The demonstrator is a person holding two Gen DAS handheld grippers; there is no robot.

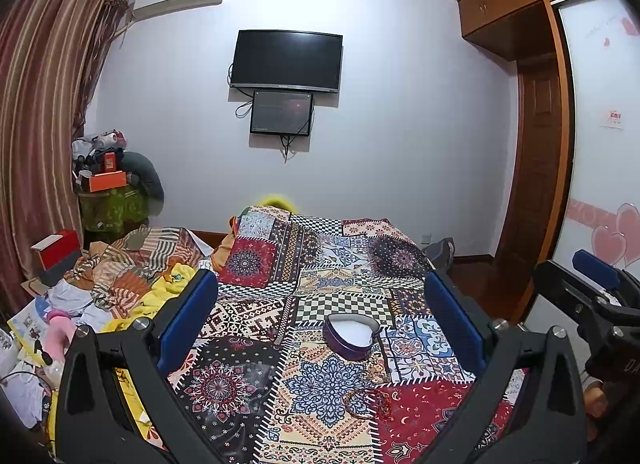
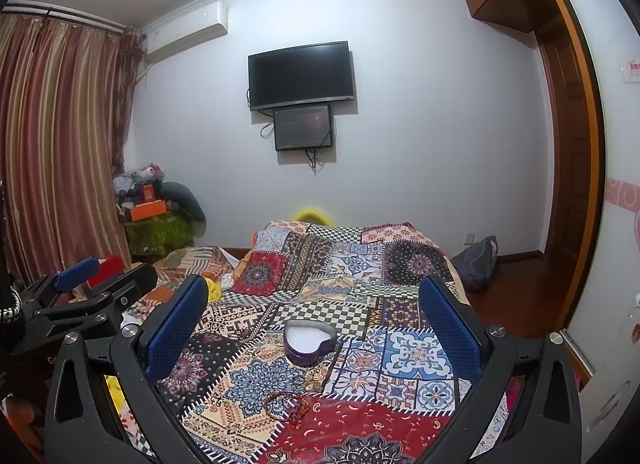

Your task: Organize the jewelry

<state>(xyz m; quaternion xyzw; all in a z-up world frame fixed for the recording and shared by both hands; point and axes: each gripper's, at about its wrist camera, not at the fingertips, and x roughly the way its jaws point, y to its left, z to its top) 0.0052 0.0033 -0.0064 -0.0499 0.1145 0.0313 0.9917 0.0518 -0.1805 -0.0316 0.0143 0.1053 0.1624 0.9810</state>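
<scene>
Purple heart-shaped tin box (image 1: 351,335) sits just beyond the beaded bracelets (image 1: 366,404); both claws gape empty, right claw (image 2: 312,338) nearer.

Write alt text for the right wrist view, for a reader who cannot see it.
An open heart-shaped purple box with a white lining sits on a patchwork bedspread, framed by the right gripper with its jaws wide open; a beaded bracelet lies nearer the camera.

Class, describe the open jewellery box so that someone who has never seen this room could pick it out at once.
Find the patchwork bedspread below the wall-mounted TV. Near its front middle sits a purple heart-shaped box, lid off, white inside. The beaded bracelets lying nearer the camera are loose rings; the box alone has walls.
</scene>
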